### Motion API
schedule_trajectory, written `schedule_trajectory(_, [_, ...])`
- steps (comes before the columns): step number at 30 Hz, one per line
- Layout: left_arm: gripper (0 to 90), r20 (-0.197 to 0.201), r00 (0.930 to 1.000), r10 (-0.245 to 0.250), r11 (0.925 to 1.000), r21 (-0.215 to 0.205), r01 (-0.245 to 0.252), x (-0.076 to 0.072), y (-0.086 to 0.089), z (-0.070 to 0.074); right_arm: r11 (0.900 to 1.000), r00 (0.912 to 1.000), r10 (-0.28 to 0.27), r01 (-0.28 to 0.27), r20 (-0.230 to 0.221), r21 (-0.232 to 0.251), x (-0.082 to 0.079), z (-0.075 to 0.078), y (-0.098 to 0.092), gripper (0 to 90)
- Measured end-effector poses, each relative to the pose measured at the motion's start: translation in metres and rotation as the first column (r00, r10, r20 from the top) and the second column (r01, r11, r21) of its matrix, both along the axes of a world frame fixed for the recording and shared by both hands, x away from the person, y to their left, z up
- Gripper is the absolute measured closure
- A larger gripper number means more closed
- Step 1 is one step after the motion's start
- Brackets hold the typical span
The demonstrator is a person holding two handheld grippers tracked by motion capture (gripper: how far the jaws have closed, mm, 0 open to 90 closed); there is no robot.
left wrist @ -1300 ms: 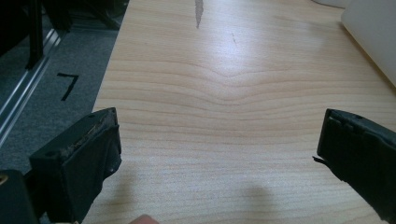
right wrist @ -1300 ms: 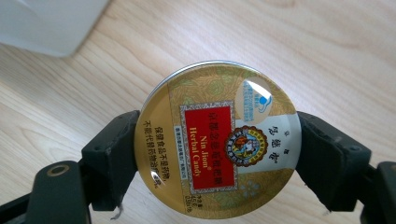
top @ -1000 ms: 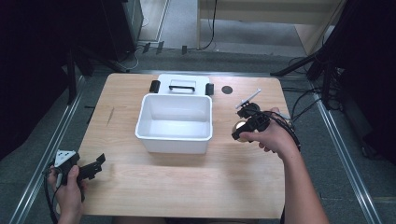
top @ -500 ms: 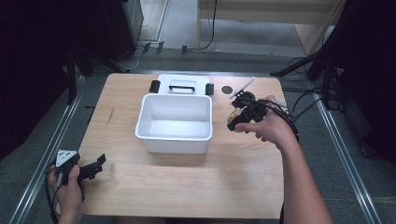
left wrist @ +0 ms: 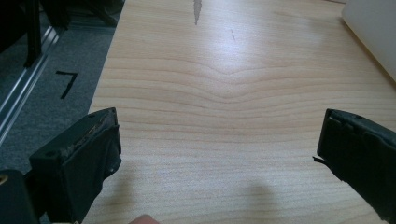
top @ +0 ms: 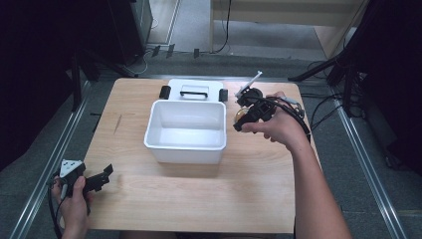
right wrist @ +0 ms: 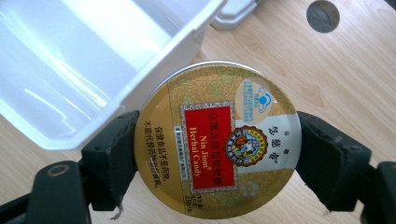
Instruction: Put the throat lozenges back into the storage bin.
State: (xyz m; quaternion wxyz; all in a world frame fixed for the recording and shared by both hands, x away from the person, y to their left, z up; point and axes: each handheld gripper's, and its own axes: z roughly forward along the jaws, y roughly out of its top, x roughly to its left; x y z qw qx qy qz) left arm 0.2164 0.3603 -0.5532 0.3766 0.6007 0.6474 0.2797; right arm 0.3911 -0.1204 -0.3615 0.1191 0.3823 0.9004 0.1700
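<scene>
Candy tin (top: 242,115) pinched in my right hand-held gripper (top: 247,118), beside the white bin (top: 185,149), not yet dropped in. Left hand-held gripper (left wrist: 219,154): jaws spread, idle over tabletop (left wrist: 233,84). Right gripper view: tin (right wrist: 217,140) clamped at bin rim (right wrist: 140,88).

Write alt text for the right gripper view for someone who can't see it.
A round gold candy tin with a red label is clamped by its edges between the right gripper's two black jaws, above a wooden table. An open white plastic bin sits at upper left, close to the tin, and a small dark round object lies at upper right.
</scene>
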Motion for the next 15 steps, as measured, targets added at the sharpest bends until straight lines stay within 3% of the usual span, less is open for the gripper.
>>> schedule_trajectory(15, [0.0,-0.004,1.0000,-0.005,1.0000,-0.002,0.005,0.001,0.000,0.000,0.998,0.9978,0.064,-0.064,0.018,-0.002,0.003,0.008,0.030,20.9])
